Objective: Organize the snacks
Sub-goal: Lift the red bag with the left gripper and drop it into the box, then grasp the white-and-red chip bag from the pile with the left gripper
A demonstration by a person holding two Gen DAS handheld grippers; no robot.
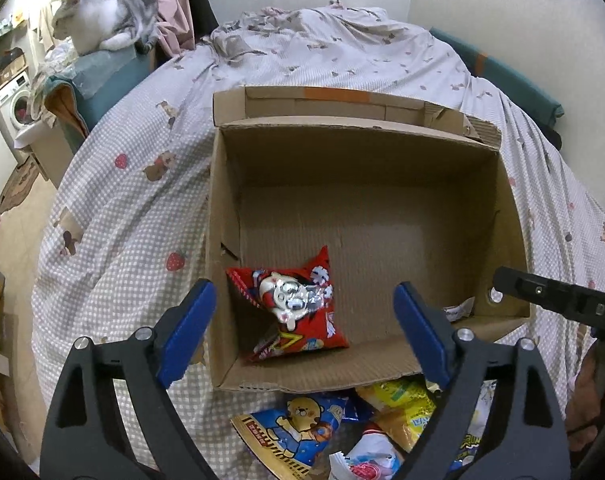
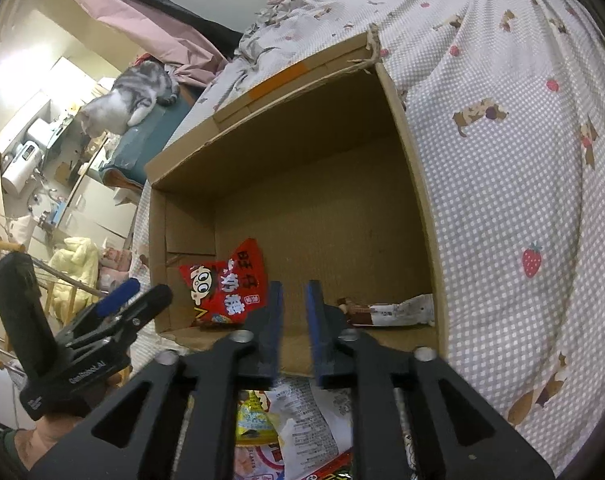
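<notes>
Bedding in a pale checked print with strawberries and little dogs (image 1: 114, 216) is spreading under everything, and far off to the left a grey and white cat (image 1: 102, 20) is sitting on a teal ledge, looking away.

I am holding my left tongs (image 1: 304, 332) wide apart over the near left corner of the open brown cardboard box (image 1: 366, 136), with nothing between the blue pads. Directly below them the red foil snack packet with a cartoon face (image 1: 298, 308) is lying loose on the box floor, close to the left wall, so I judge it is delivered.

Further right, my right tongs (image 2: 294, 332) are standing partly open, a narrow gap and nothing gripped. Just past them a slim brown and white wrapped bar (image 2: 386, 312) is resting in the near right corner of the box.

Below the near flap, the heap of loose snack packets (image 1: 342, 432) is waiting on the bed: a blue one with a bear, a yellow one, some white ones.

What is worrying me is the soft bedding. Reaching back for that heap, I could be catching the near flap and tipping the box. The slippery foil bags are overlapping, so a pinch may be dragging two at once. The cat might also be wandering over.
</notes>
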